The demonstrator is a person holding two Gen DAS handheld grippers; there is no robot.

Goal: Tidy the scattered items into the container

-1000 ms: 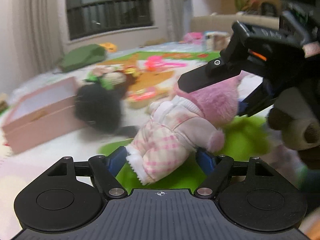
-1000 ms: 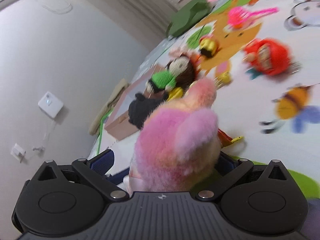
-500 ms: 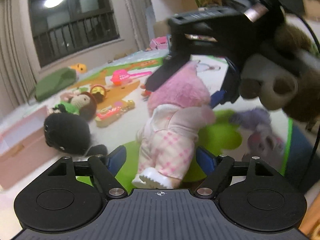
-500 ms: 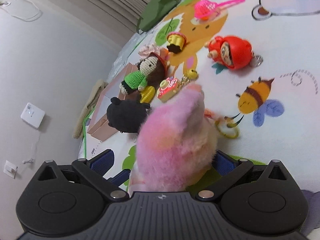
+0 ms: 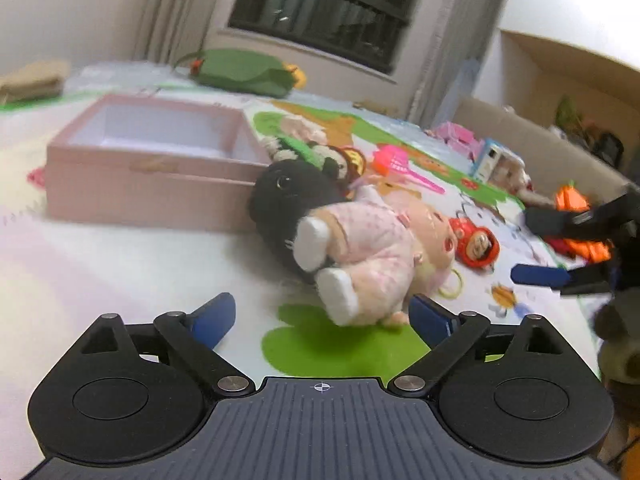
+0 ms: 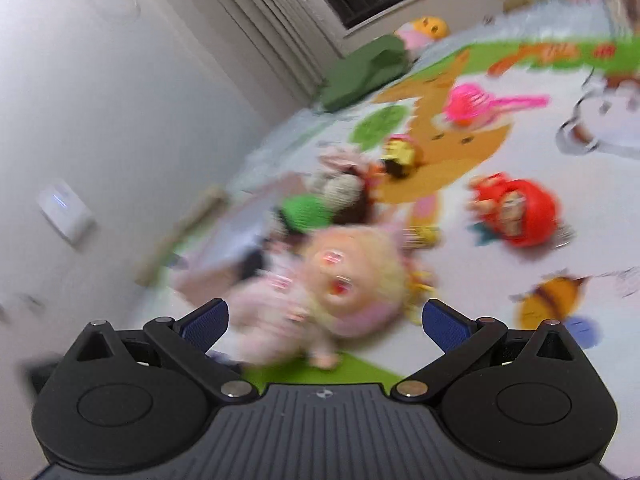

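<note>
On the printed play mat the pink-clad doll lies on its side, leaning against a black plush that sits just beside the pink box. Both claws are spread wide and hold nothing: the left gripper has the doll's white feet between its blue pads, not touching, and the right gripper frames the doll's blurred face. A red figurine lies near the doll's head. No writing is legible on any toy or on the box.
</note>
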